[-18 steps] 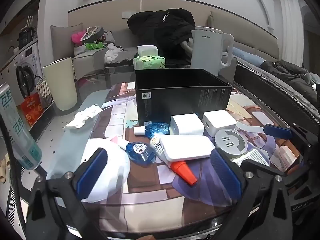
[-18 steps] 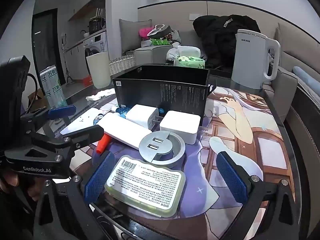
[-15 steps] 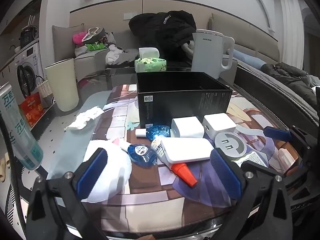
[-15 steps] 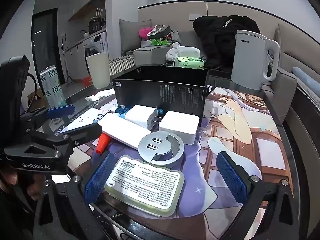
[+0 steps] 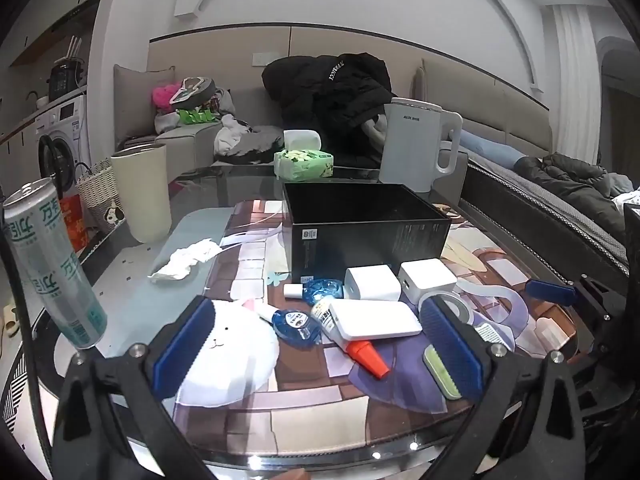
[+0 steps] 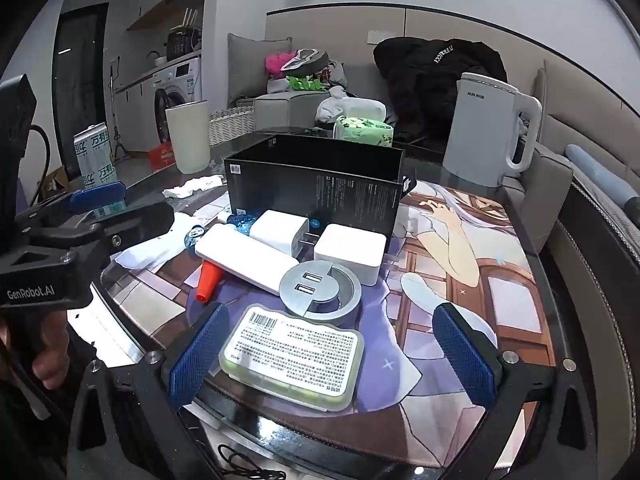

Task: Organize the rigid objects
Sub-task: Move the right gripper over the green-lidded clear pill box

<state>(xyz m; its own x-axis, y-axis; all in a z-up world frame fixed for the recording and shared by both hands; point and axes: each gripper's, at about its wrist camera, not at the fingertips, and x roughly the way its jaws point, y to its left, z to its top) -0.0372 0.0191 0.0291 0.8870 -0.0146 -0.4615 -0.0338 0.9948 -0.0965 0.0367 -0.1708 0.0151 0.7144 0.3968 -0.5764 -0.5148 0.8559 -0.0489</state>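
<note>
Left wrist view: the left tool (image 5: 318,354) stands wide and empty above the counter (image 5: 320,412). A white power bank (image 5: 376,319) lies on a glue bottle (image 5: 352,340), with two white chargers (image 5: 372,283) behind it, just before the open black box (image 5: 366,228).

Right wrist view: the right tool (image 6: 332,354) gapes wide, empty, flanking a labelled flat case (image 6: 294,354). A round USB hub (image 6: 320,286) lies just beyond.

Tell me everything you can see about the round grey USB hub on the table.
The round grey USB hub is a flat disc, matte silver-grey, metal or plastic by its look. Two rectangular USB ports sit side by side in its raised half; the other half is a recessed ring. It lies flat on the printed table mat, in front of the black box. It seems to touch the white power bank and the square white charger. The labelled green case lies just before it.
</note>
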